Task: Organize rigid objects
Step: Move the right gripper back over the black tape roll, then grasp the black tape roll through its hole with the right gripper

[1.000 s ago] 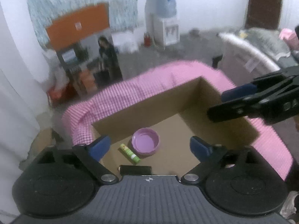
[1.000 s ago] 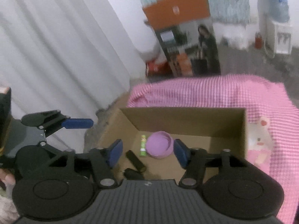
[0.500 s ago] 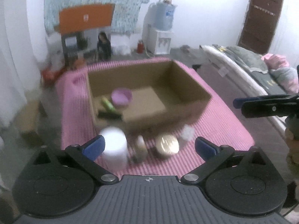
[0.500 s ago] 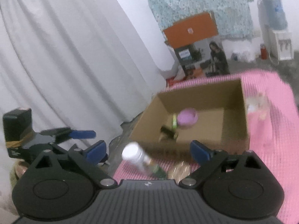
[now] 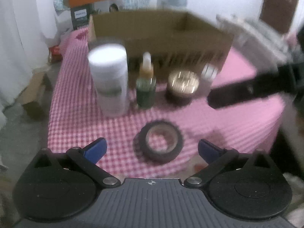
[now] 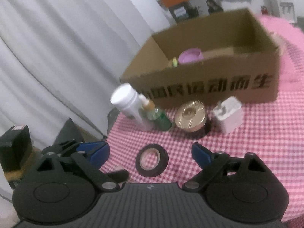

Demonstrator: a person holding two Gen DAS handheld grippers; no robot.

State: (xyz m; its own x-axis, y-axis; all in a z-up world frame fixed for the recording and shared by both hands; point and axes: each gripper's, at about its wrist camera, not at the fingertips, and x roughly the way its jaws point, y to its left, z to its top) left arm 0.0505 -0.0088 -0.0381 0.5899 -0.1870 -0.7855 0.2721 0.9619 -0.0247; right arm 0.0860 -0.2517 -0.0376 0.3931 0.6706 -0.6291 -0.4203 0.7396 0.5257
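Black tape roll [image 6: 152, 160] lies flat on the pink checked cloth [image 6: 266, 142], hole up, dead ahead between the spread fingers of both grippers — right gripper [image 6: 150, 153] is wide with its jaws closing a little and nothing gripped, left gripper [image 5: 152, 149] is wide and empty; neither looks clearly nearer, roll has no long axis so approach angle is free. Count: one tape roll, one white bottle [image 6: 127, 102], one green dropper bottle [image 6: 158, 116], one gold-lidded jar [image 6: 191, 115], one white charger [image 6: 229, 115] in a row before one cardboard box [image 6: 218, 87] — box already holds one purple lid [image 6: 191, 56] and a yellow-green stick [image 6: 174, 62].
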